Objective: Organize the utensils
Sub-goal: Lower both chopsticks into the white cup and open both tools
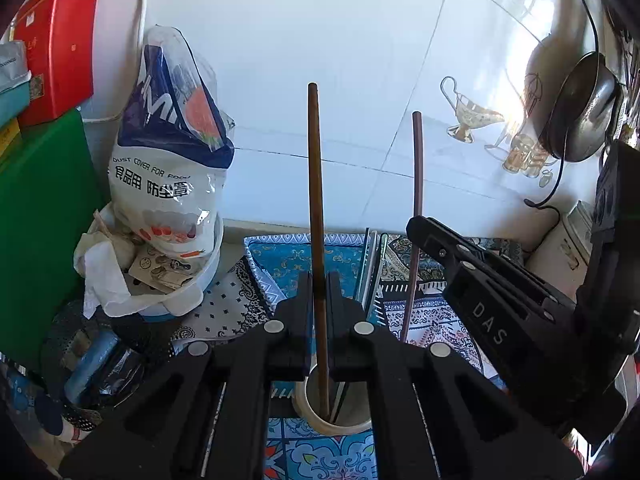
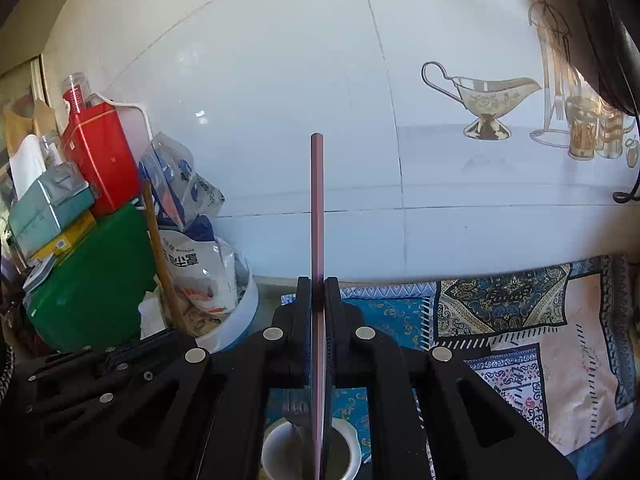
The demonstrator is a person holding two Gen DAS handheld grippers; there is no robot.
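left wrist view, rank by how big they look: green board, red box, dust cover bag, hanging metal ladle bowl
1. green board
2. dust cover bag
3. red box
4. ladle bowl

Board and bag look close in size, and fisheye edges distort, so their order is unsure.

Counter (image 1: pixel 236 226) under patterned mats, against a white tiled wall.

Blue mat (image 1: pixel 288 260) ahead of the left gripper; black-and-white mat (image 1: pixel 228 304) to its left; pale mat (image 2: pixel 560 360) right of the right gripper. A cream cup (image 1: pixel 340 424) stands on the mats below the left jaws. Far left: white tub (image 1: pixel 200 288), green box (image 1: pixel 44 232). A black mesh basket (image 1: pixel 80 344) sits near left.
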